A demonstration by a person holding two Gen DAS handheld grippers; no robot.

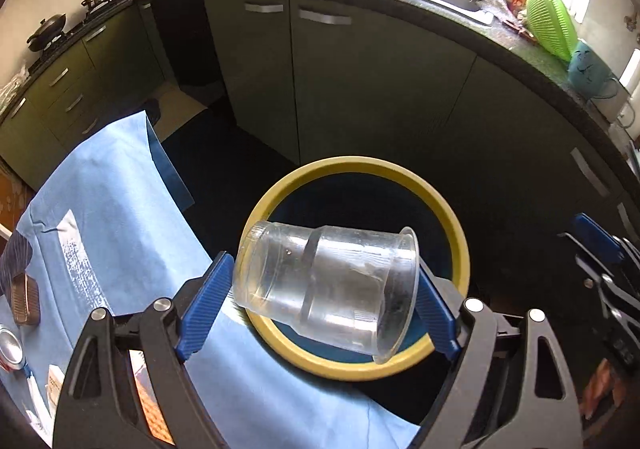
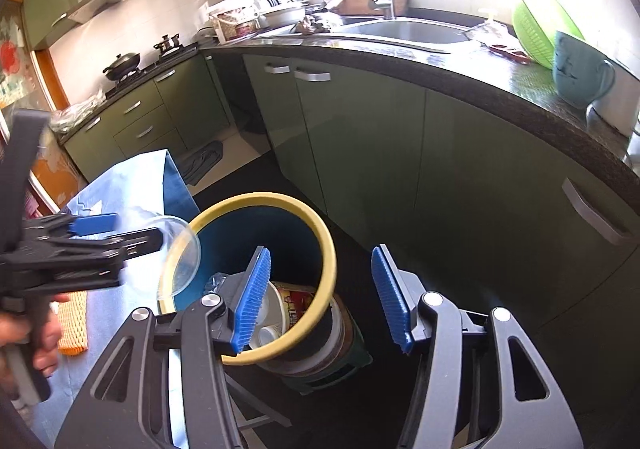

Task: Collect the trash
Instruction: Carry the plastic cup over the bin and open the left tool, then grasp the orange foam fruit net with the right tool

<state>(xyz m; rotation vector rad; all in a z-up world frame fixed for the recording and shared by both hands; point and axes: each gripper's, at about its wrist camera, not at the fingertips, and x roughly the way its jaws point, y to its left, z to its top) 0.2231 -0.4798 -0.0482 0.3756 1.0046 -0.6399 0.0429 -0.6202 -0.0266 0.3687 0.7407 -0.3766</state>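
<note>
My left gripper is shut on a clear plastic cup, held on its side right over the yellow-rimmed trash bin. In the right wrist view the cup hangs blurred at the bin's left rim, with the left gripper beside it. The bin holds a printed paper bowl and a small white cup. My right gripper is open and empty above the bin's right side; it also shows at the right edge of the left wrist view.
A table with a blue cloth stands left of the bin, with a drink can, a brown object and an orange mat on it. Green cabinets, a dark counter and a sink stand behind.
</note>
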